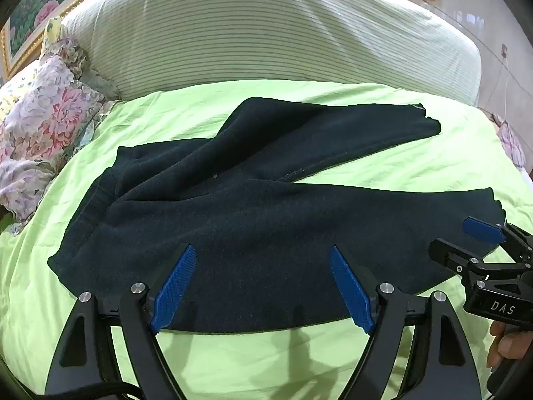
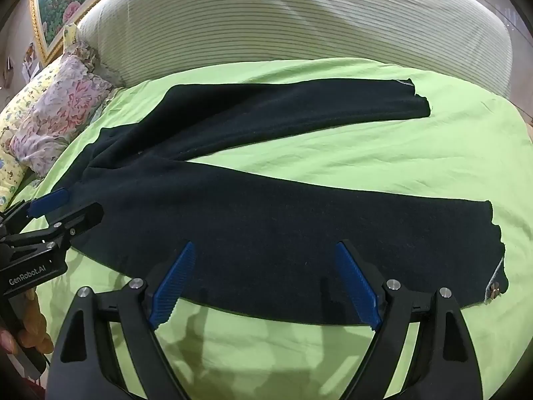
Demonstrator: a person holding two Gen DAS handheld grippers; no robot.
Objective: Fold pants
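Observation:
Dark navy pants [image 1: 253, 200] lie spread on the lime-green bedsheet [image 1: 416, 166], waistband to the left, two legs splayed to the right. My left gripper [image 1: 263, 286] hovers open over the near leg close to the waist, nothing between its blue pads. In the right wrist view the same pants [image 2: 266, 220] fill the middle, and my right gripper [image 2: 265, 283] stands open above the near leg's front edge. The right gripper [image 1: 479, 246] also shows at the right edge of the left wrist view, near the leg's cuff. The left gripper [image 2: 50, 213] appears at the left edge of the right view.
A striped padded headboard [image 1: 266, 33] rises behind the bed. Floral pillows [image 1: 50, 123] are piled at the left. A gold-framed floral picture [image 2: 56, 3] hangs on the wall. A hand [image 1: 509, 343] grips the right tool's handle. Bare green sheet [image 2: 399, 153] lies between the two legs.

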